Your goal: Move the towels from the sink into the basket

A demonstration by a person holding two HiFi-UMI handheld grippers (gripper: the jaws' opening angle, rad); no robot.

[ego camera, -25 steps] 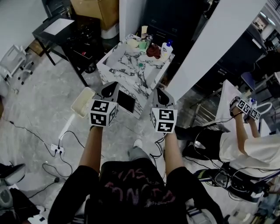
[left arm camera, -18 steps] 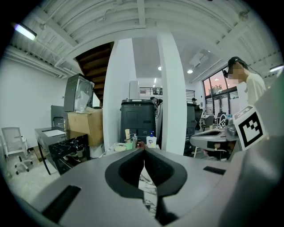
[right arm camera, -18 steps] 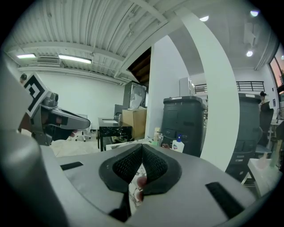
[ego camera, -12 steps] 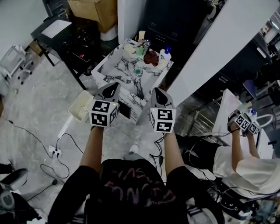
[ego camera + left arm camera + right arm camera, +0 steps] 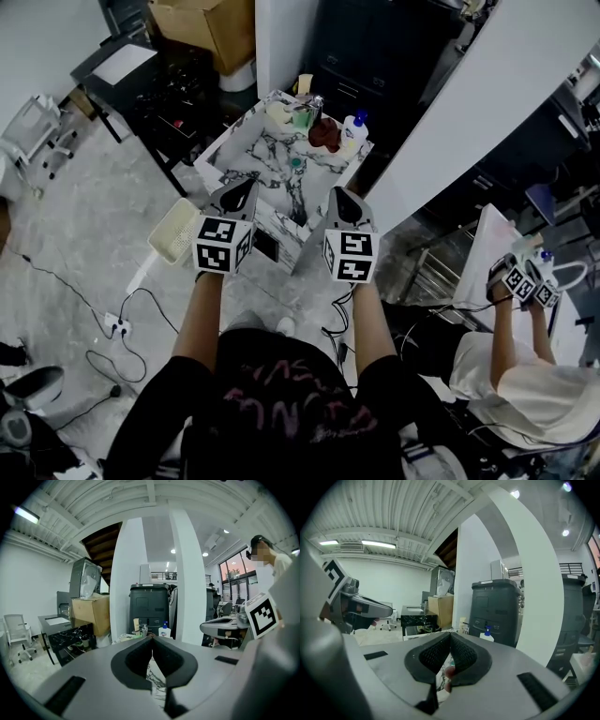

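cardboard box [image 5: 202,23] at 11 o'clock, black table [image 5: 141,80] with white sheet [image 5: 120,63] at 10, white pump bottle [image 5: 354,129] at 12, white pillar [image 5: 469,103] at 1, seated person [image 5: 525,394] in white shirt at 4, power strip [image 5: 117,326] at 8

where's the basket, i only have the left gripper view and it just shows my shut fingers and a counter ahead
observer: On the floor beside the left side of the marble sink unit; the head view shows the cream basket there.
operator: any towel up there
observer: A dark red bundle, probably a towel, lies at the back next to the soap bottle.
operator: right gripper free
observer: Yes, the right gripper has its fingers together with nothing held.
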